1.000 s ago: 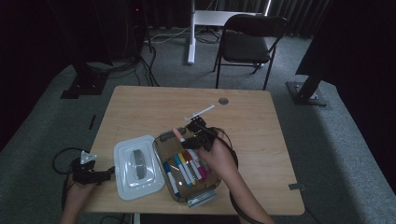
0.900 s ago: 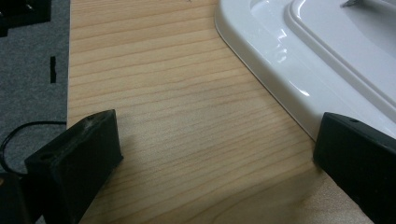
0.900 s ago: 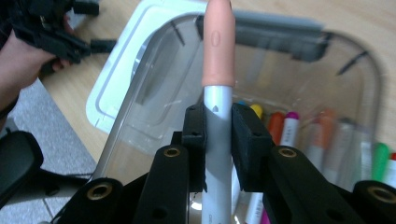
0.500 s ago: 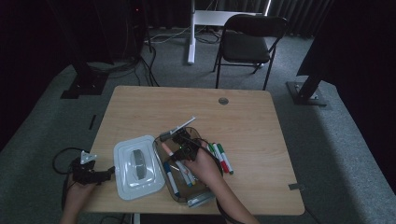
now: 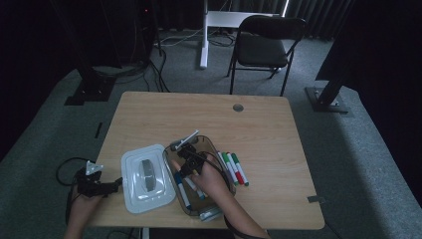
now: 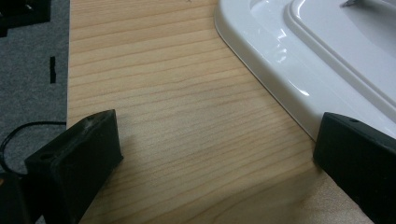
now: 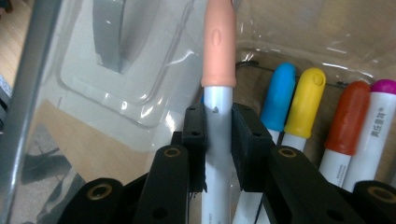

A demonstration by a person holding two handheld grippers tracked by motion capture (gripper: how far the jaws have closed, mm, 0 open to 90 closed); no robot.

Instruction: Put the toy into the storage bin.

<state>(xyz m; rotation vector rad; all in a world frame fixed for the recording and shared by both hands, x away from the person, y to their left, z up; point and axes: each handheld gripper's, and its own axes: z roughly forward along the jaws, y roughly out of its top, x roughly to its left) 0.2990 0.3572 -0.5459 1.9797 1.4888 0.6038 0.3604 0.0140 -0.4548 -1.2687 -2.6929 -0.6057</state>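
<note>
Nearest the person's edge of the table (image 5: 278, 129), the left gripper (image 5: 117, 184) rests low at the front left corner, its jaws spread wide apart with nothing but bare wood between them. From the left gripper view, the right-hand jaw sits just beside the rim of the white lid (image 6: 299, 56), which lies flat on the table top; whether the jaw touches that rim I cannot tell.

Just to the right of the lid, the clear box (image 5: 171, 167) stands open, and the person's right hand (image 5: 209, 179) reaches into it from the front. The right gripper (image 7: 218, 126) is clamped on a peach-capped marker (image 7: 218, 51), the pads pressing on the white barrel just below the cap. The marker points away from the gripper toward the box's clear wall, through which the lid can be seen. In the high view the marker's rear end (image 5: 189, 137) sticks out over the far rim of the box.

Beside the held marker, more markers lie side by side on the box floor: a blue-capped one (image 7: 279, 98), a yellow-capped one (image 7: 306, 100), an orange-capped one (image 7: 348, 116) and a magenta-capped one (image 7: 383, 107).

Right of the box, green and red markers (image 5: 234, 168) lie loose on the wood, close together. Farther back, a small round grommet (image 5: 238, 107) sits in the table near its far edge, and beyond the table a dark folding chair (image 5: 263, 47) stands on the grey carpet.
</note>
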